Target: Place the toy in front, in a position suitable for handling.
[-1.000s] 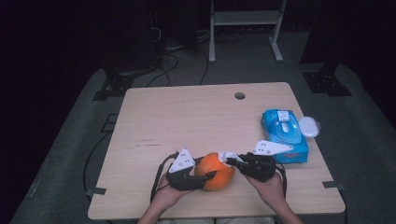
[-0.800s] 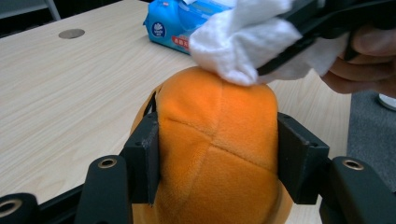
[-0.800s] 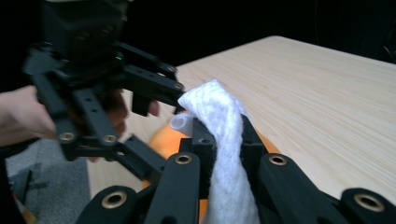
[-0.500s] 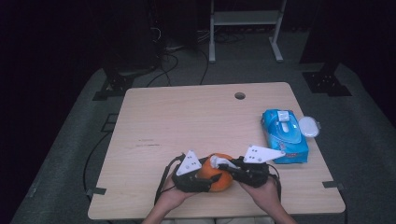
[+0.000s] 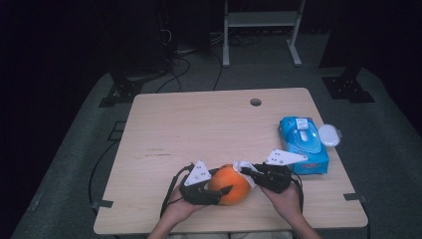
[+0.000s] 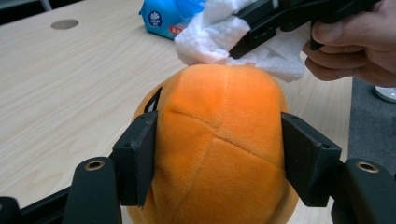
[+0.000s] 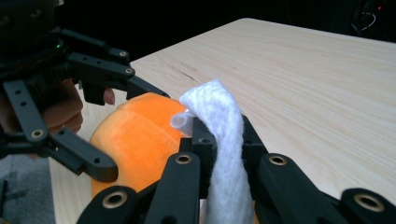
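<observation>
An orange plush ball [image 5: 230, 185] rests on the table's near edge. My left gripper [image 5: 223, 183] is shut on it, and its pads [image 6: 140, 154] press the ball [image 6: 219, 140] from both sides. Its jaws have just been opening and then closing a little, with the ball between them throughout. My right gripper [image 5: 246, 172] is shut on a white wipe [image 5: 243, 165]. The folded wipe [image 7: 215, 109] stands up between its jaws and touches the top of the ball [image 7: 135, 135]. From the left gripper view the wipe [image 6: 210, 37] lies against the ball's far top.
A blue pack of wipes [image 5: 303, 144] lies at the right of the wooden table [image 5: 199, 129], with a white round lid [image 5: 329, 134] beside it. A cable hole [image 5: 256, 102] sits near the far edge. Stands and cables are on the dark floor beyond.
The right gripper slid left over the ball with the wipe, then back a little to the right. The left gripper and ball shifted slightly right.
</observation>
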